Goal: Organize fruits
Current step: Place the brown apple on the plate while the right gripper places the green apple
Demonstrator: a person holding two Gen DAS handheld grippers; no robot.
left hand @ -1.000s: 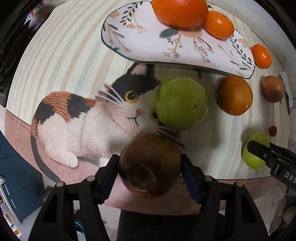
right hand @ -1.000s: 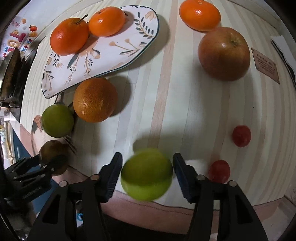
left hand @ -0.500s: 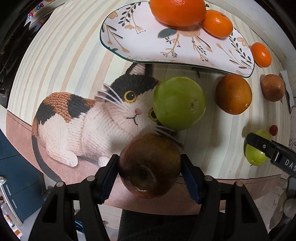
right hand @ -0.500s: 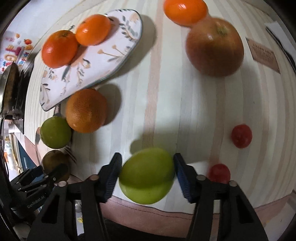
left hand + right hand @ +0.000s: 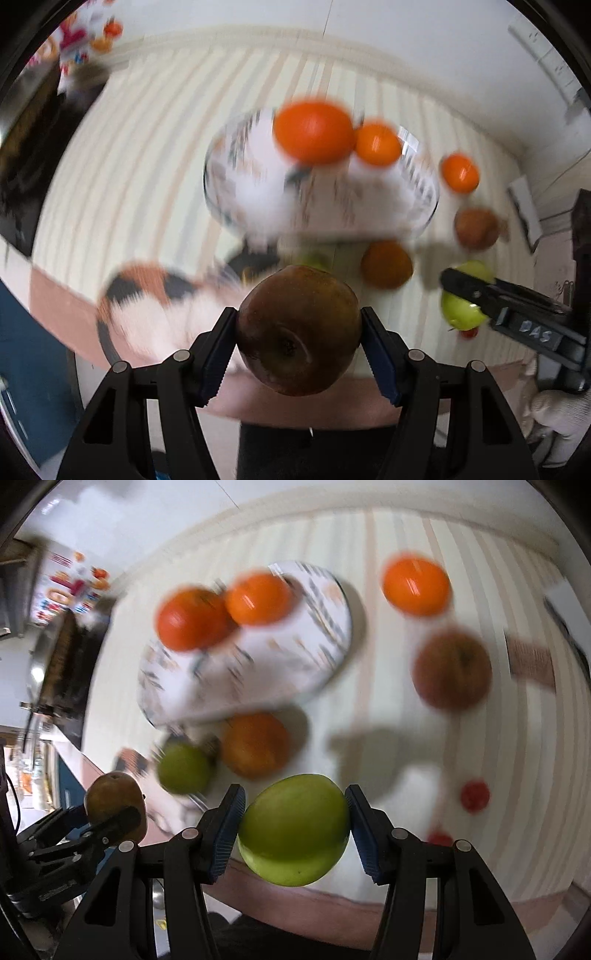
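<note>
**Above the striped surface: one fruit in each gripper**

Over the near edge of the striped surface [image 5: 155, 155], the left gripper [image 5: 298, 343] has its jaws clenched on a dark brownish-red apple [image 5: 298, 332], both blue pads pressed against its sides. To its right, the right gripper [image 5: 294, 827] grasps a green apple [image 5: 293, 834] between its own blue pads, the jaws pressing on both flanks. In the left wrist view the right gripper's black body shows pale lettering that reads "DAS"; the rest is cut off.

On the surface sits a white patterned plate [image 5: 314, 642] carrying two oranges [image 5: 192, 618] at one end. Just beside the plate's near rim lie a larger dull orange [image 5: 255, 744] and a second green fruit [image 5: 183, 768], which touch or nearly touch. Farther right rest a lone tangerine [image 5: 415, 585] and a reddish-brown apple [image 5: 452, 670], near each other. Two small red fruits [image 5: 474, 795] lie at the right near edge. A printed calico cat [image 5: 147, 295] decorates the cloth. A brown card [image 5: 530, 661] with unreadable writing lies by the right edge. Everything on the surface is motion-blurred.
</note>
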